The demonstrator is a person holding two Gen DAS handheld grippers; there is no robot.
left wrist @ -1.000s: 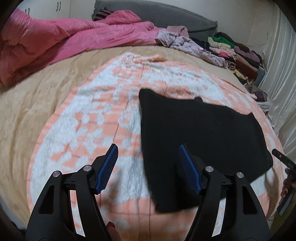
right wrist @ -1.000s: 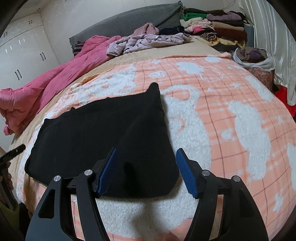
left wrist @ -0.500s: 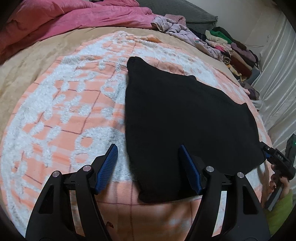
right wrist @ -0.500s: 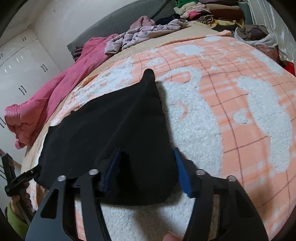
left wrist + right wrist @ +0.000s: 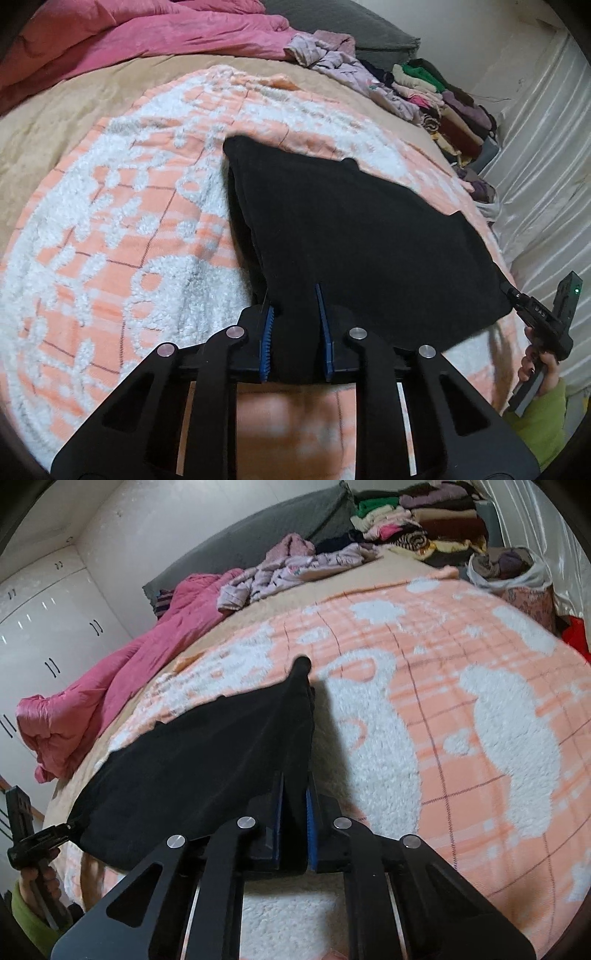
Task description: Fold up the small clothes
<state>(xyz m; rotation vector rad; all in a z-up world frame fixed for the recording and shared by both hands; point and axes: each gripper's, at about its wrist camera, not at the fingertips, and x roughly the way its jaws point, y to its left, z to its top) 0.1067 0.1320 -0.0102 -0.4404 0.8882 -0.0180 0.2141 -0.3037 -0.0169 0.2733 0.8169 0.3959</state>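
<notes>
A black garment (image 5: pixel 351 236) lies on the orange and white fleece blanket (image 5: pixel 110 229). My left gripper (image 5: pixel 295 314) is shut on its near left corner, with black cloth between the blue pads. My right gripper (image 5: pixel 295 801) is shut on the near right corner of the black garment (image 5: pixel 207 760). The near edge is lifted and stretched between the two grippers. The right gripper also shows at the right of the left wrist view (image 5: pixel 517 299), and the left gripper at the left of the right wrist view (image 5: pixel 62 830). The far corners rest on the blanket.
A pink duvet (image 5: pixel 129 40) lies at the back left of the bed. Loose pale clothes (image 5: pixel 332 59) and a stack of folded clothes (image 5: pixel 443 99) sit at the back right. A white curtain (image 5: pixel 546 166) hangs on the right. White cupboards (image 5: pixel 44 627) stand on the left.
Both grippers moved in on the garment's near corners and closed on them. The near edge has come up off the blanket.
</notes>
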